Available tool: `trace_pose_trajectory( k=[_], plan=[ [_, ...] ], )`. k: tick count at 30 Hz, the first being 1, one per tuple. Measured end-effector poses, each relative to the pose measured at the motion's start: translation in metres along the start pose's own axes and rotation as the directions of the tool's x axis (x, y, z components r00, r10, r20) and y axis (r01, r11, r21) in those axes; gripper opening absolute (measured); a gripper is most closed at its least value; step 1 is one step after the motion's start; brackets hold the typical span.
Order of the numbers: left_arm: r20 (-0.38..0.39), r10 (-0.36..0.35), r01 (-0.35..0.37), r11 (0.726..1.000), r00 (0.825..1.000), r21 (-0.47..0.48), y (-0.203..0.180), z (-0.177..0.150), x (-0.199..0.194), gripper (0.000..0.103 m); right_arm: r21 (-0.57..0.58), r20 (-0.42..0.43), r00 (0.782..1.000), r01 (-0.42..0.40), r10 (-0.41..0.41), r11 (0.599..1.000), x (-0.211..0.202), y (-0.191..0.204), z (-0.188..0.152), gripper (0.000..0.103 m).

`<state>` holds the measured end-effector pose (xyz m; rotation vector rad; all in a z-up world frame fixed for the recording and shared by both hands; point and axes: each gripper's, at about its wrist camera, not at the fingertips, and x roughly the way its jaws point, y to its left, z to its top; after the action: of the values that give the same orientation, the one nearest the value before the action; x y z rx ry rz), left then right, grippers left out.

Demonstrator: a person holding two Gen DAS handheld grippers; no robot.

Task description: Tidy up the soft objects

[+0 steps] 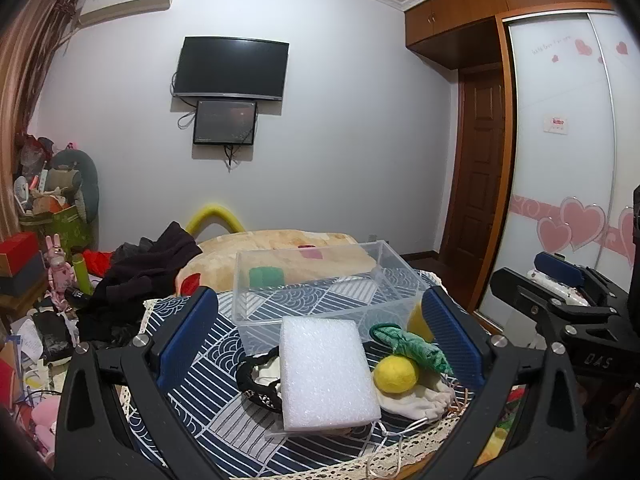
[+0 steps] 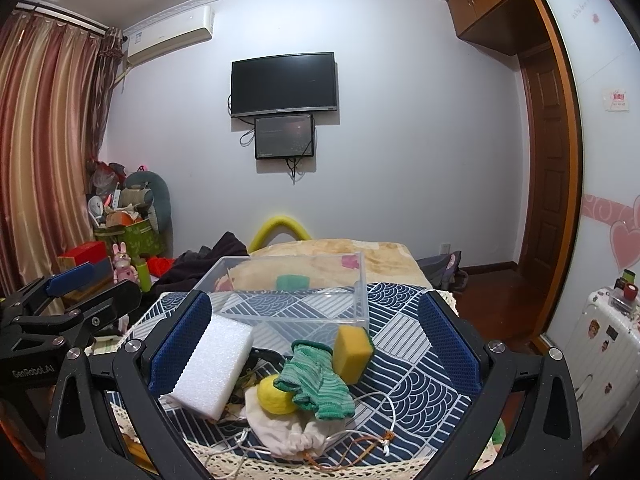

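Left gripper (image 1: 320, 332): jaws spread wide, grasping nothing; white foam block (image 1: 326, 372) lies between them on the patterned cloth (image 1: 208, 392).
Right gripper (image 2: 316, 344): spread, empty; green cloth (image 2: 320, 384) and yellow sponge (image 2: 352, 354) between.
Clear bin (image 2: 296, 300): beyond the pile.

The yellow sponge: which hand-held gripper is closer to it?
Right. The yellow sponge lies between the right hand-held gripper fingers; the left hand-held gripper has it beside its right finger.
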<state>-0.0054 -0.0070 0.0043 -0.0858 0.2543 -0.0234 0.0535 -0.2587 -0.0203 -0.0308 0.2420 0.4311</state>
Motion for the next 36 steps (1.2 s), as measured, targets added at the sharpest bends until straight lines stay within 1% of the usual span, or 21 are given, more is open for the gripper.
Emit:
trace_pose_trajectory(
  k=[2,6,9,11,15,20,23,25,26,28,29,30,31,33,34,35,36],
  plan=[
    [-0.009,-0.015,0.015,1.000,1.000,0.002,0.000,-0.001,0.002,0.103,0.002,-0.005,1.000,0.000,0.000,1.000,0.002,0.000,-0.001,0.103],
    [-0.034,-0.021,0.021,1.000,0.999,-0.001,0.000,-0.005,0.010,0.103,0.008,-0.016,1.000,0.004,-0.004,1.000,0.007,-0.002,-0.004,0.103],
    [-0.073,-0.036,0.036,0.999,0.997,-0.001,0.001,-0.011,0.021,0.103,0.009,-0.025,1.000,0.014,-0.013,1.000,0.010,-0.006,-0.008,0.103],
    [-0.103,-0.026,0.026,1.000,0.994,-0.008,0.003,-0.017,0.031,0.103,0.011,-0.040,0.999,0.020,-0.019,1.000,0.015,-0.009,-0.012,0.103],
    [-0.167,-0.033,0.031,0.999,0.985,-0.014,0.005,-0.029,0.050,0.103,0.021,-0.086,0.996,0.035,-0.033,0.999,0.027,-0.019,-0.022,0.103],
    [-0.230,0.007,-0.002,1.000,0.973,0.022,-0.002,-0.045,0.076,0.103,0.027,-0.152,0.988,0.042,-0.038,0.999,0.045,-0.027,-0.035,0.102],
    [-0.277,0.003,0.002,1.000,0.961,0.019,-0.002,-0.054,0.088,0.103,0.026,-0.182,0.982,0.055,-0.049,0.998,0.054,-0.029,-0.039,0.093],
    [-0.293,0.002,0.004,1.000,0.956,0.019,-0.003,-0.058,0.091,0.103,0.040,-0.207,0.977,0.056,-0.047,0.998,0.061,-0.033,-0.042,0.083],
    [-0.298,0.002,0.005,1.000,0.955,0.020,-0.003,-0.059,0.094,0.103,0.053,-0.220,0.975,0.053,-0.040,0.997,0.065,-0.036,-0.043,0.081],
    [-0.305,0.004,0.003,1.000,0.952,0.023,-0.005,-0.063,0.097,0.103,0.077,-0.242,0.970,0.048,-0.028,0.996,0.072,-0.041,-0.046,0.074],
    [-0.306,0.006,0.002,1.000,0.952,0.025,-0.006,-0.064,0.099,0.103,0.089,-0.252,0.968,0.041,-0.017,0.995,0.075,-0.043,-0.046,0.072],
    [-0.307,0.008,0.000,1.000,0.952,0.027,-0.006,-0.064,0.100,0.103,0.100,-0.264,0.965,0.032,-0.004,0.994,0.078,-0.045,-0.047,0.068],
    [-0.308,0.010,-0.001,1.000,0.951,0.028,-0.006,-0.066,0.102,0.102,0.107,-0.274,0.962,0.028,0.002,0.994,0.081,-0.045,-0.047,0.062],
    [-0.318,-0.002,0.008,1.000,0.948,0.020,-0.005,-0.067,0.104,0.094,0.113,-0.291,0.957,0.025,0.009,0.993,0.087,-0.046,-0.050,0.055],
    [-0.327,-0.014,0.020,1.000,0.945,0.013,-0.004,-0.067,0.105,0.087,0.119,-0.298,0.954,0.019,0.017,0.993,0.089,-0.046,-0.050,0.050],
    [-0.333,-0.018,0.023,1.000,0.943,0.011,-0.004,-0.067,0.106,0.087,0.130,-0.306,0.951,0.009,0.031,0.992,0.091,-0.046,-0.051,0.047],
    [-0.341,-0.021,0.026,1.000,0.940,0.009,-0.004,-0.067,0.107,0.086,0.136,-0.312,0.949,0.002,0.041,0.991,0.094,-0.046,-0.052,0.041]
  ],
)
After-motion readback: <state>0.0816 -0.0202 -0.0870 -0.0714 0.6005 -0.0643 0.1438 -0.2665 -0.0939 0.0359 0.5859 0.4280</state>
